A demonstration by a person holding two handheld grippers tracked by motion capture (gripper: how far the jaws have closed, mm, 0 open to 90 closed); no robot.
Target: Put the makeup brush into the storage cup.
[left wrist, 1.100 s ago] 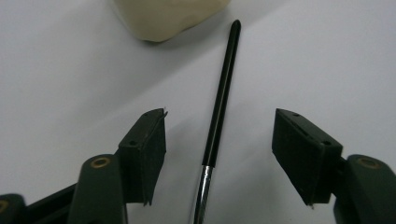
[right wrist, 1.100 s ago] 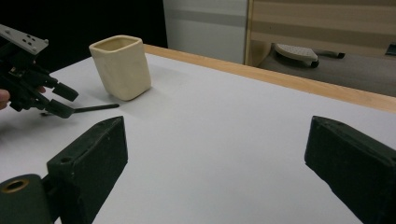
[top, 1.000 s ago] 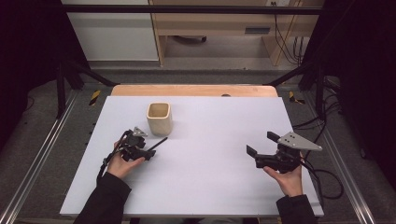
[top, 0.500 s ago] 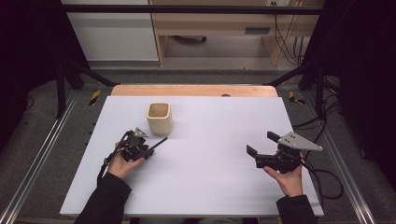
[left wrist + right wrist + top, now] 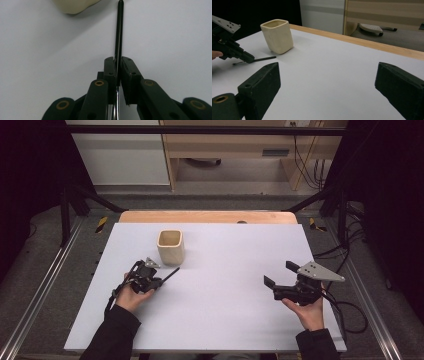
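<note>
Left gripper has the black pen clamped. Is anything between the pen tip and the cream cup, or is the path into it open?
Nothing visible stands between them. The left gripper holds the black pen low over bare white table, its tip just short of the cream cup, whose mouth looks empty.

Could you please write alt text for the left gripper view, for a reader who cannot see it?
The left gripper has its two black fingers closed on a thin black pen, which points straight away across the white table. The bottom edge of a cream cup peeks in at the top, just left of the pen's tip.
</note>
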